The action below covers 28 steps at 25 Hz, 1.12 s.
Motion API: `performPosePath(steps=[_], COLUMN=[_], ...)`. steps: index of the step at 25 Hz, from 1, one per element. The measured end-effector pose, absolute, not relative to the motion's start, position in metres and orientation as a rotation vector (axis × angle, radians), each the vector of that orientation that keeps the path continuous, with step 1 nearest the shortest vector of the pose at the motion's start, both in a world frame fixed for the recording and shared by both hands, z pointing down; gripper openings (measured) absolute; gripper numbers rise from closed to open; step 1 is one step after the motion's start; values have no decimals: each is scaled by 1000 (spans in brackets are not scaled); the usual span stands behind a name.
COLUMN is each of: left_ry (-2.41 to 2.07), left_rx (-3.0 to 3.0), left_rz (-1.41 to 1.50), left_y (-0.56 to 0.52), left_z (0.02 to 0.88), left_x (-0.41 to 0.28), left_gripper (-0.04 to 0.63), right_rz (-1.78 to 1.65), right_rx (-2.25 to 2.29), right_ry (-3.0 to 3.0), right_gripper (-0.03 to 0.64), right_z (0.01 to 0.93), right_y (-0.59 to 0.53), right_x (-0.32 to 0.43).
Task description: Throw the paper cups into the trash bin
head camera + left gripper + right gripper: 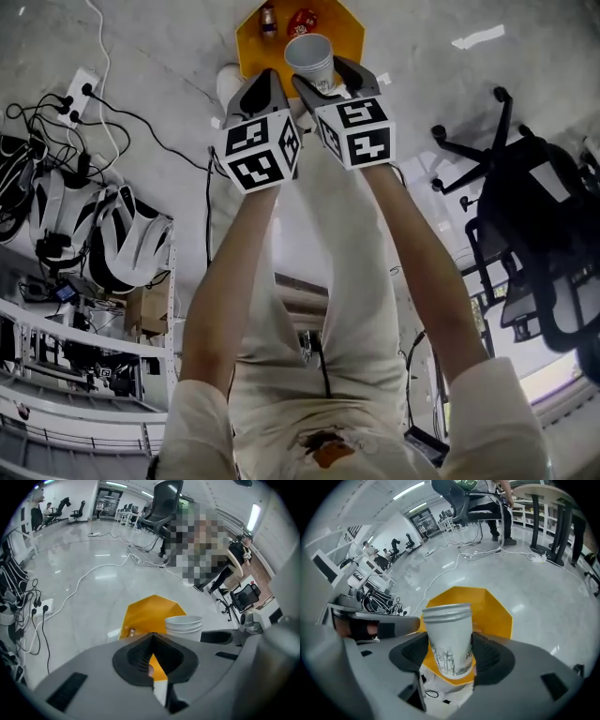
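Right gripper [450, 657] clamping cup [448, 637] — over bin [499, 616], arms [424, 272] outstretched

Bright, even indoor light from ceiling strips [255, 516]; they glare off the glossy floor [412, 84] as white patches. Shadows soft & faint. Both gripper views are fisheye: lines bend, corners go black. My left gripper [153, 634] is blurry up close; paper cup [449, 637] fairly crisp. Head view warps at edges too.
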<state>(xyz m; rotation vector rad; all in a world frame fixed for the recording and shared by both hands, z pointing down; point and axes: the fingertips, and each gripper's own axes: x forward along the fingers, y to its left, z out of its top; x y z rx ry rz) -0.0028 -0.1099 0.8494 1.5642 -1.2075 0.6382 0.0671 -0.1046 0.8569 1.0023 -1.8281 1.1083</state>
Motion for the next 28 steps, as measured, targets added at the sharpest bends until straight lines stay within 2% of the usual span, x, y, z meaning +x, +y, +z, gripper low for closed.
performPosePath(steps=[13, 21, 22, 24, 28], left_ry=[-1173, -1146, -1148, -1166, -1198], left_rx=[1498, 1525, 1527, 1518, 1545], left_rz=[710, 756, 753, 732, 697], left_y=[-123, -116, -116, -122, -134], left_z=[902, 880, 870, 848, 786], left_x=[-2, -2, -2, -3, 7], left_gripper=[6, 6, 6, 6, 6], right_rz=[1151, 1187, 1177, 1137, 1114], right_rx=[926, 999, 1009, 1028, 1049], right_ry=[-1728, -1720, -1727, -1749, -1771], right_gripper=[307, 327, 315, 248, 216], right_z=[909, 882, 872, 850, 800], right_y=[-104, -113, -114, -120, -124], right_x=[69, 82, 85, 89, 103])
